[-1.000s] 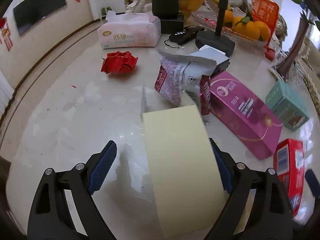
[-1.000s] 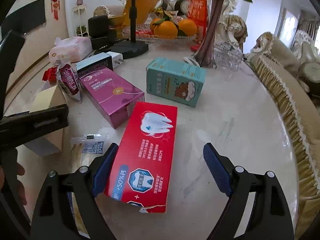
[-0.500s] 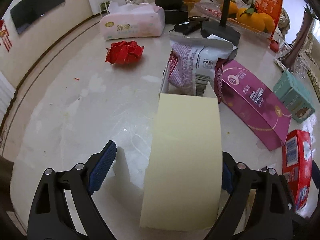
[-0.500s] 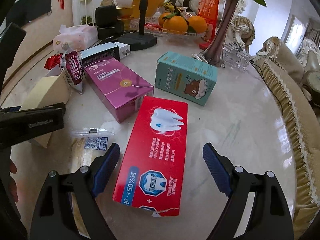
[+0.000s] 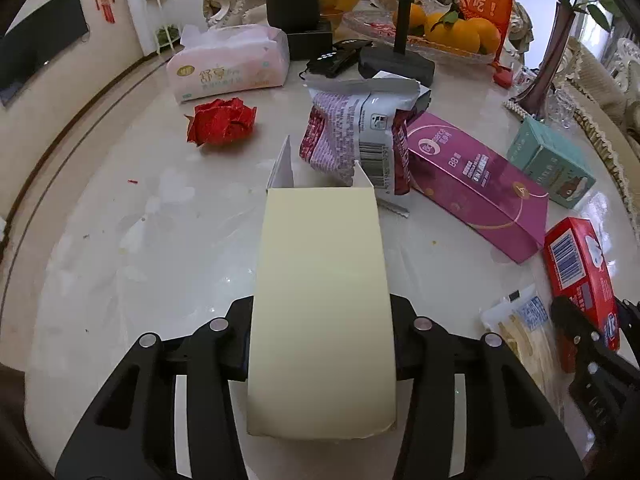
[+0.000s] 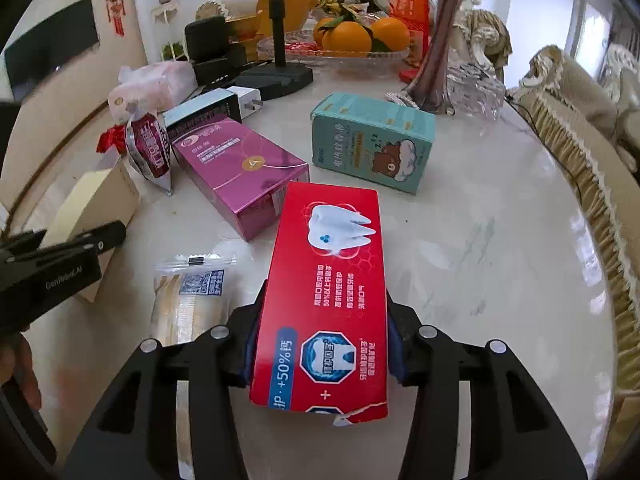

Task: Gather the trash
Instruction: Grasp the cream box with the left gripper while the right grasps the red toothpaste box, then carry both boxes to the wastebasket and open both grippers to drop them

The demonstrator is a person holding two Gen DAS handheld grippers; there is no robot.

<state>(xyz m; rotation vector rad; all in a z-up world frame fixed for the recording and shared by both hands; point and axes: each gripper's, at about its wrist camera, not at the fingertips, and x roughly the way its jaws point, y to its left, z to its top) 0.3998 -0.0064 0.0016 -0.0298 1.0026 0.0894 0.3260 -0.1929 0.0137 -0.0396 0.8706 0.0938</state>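
Since a second earlier, your left gripper [image 5: 322,344] and right gripper [image 6: 320,348] were closing, pads pressing a pale yellow cardboard box [image 5: 320,300] and a red toothpaste carton [image 6: 328,292] lying on the marble table [image 6: 480,248]. You were at the grasping step; next, I judged, both needed lifting clear of the magenta carton [image 6: 240,168] alongside.

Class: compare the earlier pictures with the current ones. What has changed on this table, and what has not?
Both grippers are closing: the left gripper onto the pale yellow box, the right gripper onto the red toothpaste box. Both boxes and the other items remain where they were.
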